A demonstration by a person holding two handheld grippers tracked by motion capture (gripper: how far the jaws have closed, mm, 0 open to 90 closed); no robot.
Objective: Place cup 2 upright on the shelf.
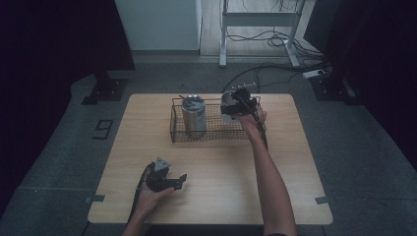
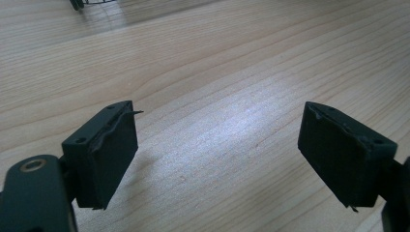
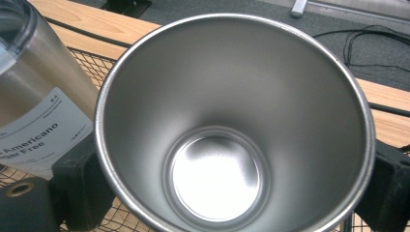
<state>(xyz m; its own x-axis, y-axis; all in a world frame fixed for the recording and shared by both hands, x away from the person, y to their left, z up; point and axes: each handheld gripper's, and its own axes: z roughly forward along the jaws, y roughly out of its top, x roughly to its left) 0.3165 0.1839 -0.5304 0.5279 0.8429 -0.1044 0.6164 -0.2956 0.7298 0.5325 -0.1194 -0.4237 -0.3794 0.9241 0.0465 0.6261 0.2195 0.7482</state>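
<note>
A black wire basket (image 1: pixel 211 133) stands at the back middle of the wooden table (image 1: pixel 211 196). In its left half a lidded steel tumbler (image 1: pixel 193 117) stands upright; its white label (image 3: pixel 41 133) reads "Americano Sugar Free". My right gripper (image 1: pixel 235 109) is shut on an open steel cup (image 1: pixel 226 100) at the basket's right end. The right gripper view looks down into the empty cup (image 3: pixel 217 174), with a black jaw on each side of its wall and basket mesh (image 3: pixel 92 67) beneath. Whether the cup rests on the mesh I cannot tell. My left gripper (image 1: pixel 181 181) is open near the table's front left, its jaws wide apart over bare wood (image 2: pixel 217 150).
The table stands on grey floor. Behind it are a white desk frame (image 1: pixel 223 39) with cables (image 1: pixel 275 39) on the floor and dark stands at both back corners. Bare wood lies between the basket and the table's front edge.
</note>
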